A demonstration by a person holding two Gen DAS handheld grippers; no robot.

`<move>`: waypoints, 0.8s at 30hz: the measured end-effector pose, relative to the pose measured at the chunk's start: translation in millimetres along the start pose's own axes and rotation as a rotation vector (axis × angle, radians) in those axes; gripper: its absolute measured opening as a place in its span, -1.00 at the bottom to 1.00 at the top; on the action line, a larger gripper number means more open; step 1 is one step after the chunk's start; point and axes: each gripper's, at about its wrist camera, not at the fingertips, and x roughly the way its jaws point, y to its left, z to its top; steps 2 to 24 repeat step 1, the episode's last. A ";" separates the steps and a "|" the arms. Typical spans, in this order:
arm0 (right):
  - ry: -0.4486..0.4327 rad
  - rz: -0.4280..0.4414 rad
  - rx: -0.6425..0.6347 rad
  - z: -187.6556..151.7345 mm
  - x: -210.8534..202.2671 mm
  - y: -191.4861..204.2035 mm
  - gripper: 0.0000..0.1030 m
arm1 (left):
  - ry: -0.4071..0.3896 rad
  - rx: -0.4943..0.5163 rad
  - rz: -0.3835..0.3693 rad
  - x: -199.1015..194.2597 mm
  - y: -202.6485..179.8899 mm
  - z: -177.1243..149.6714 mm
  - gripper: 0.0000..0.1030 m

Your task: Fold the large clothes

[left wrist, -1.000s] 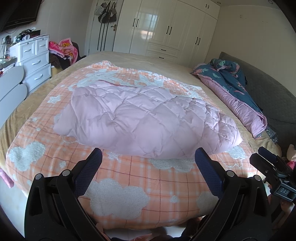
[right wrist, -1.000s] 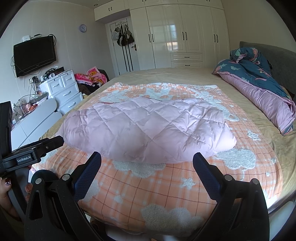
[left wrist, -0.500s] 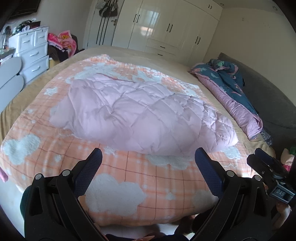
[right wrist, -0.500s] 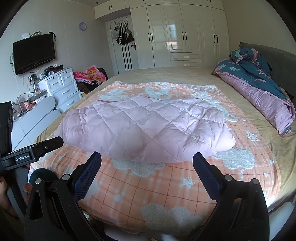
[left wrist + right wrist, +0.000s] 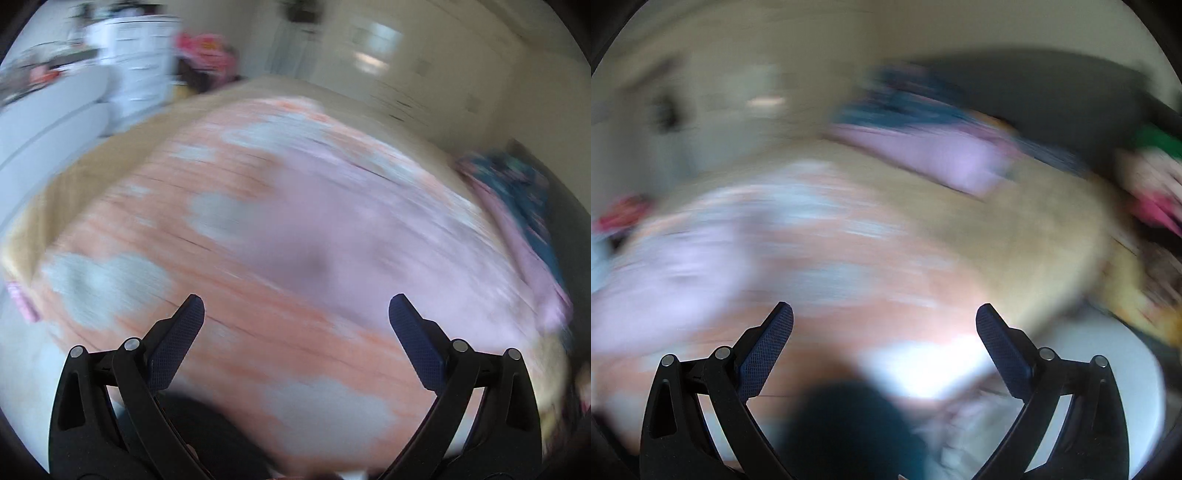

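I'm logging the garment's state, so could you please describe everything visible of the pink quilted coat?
The pink quilted coat shows only as a pale lilac-pink, puffy-looking mass, heavily motion-blurred in both views, so stitching and folds cannot be made out. It lies spread on the orange plaid blanket covering the bed. Neither open gripper touches it.

Motion blur smears the pink quilted coat (image 5: 388, 236) and orange blanket (image 5: 258, 317) in both views
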 end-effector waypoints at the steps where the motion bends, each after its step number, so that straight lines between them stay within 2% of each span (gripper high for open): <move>1: 0.029 -0.091 0.054 -3.6 16.3 -40.6 0.92 | -0.007 -0.023 0.047 7.4 15.7 9.6 0.82; 24: 0.029 -0.091 0.054 -3.6 16.3 -40.6 0.92 | -0.007 -0.023 0.047 7.4 15.7 9.6 0.82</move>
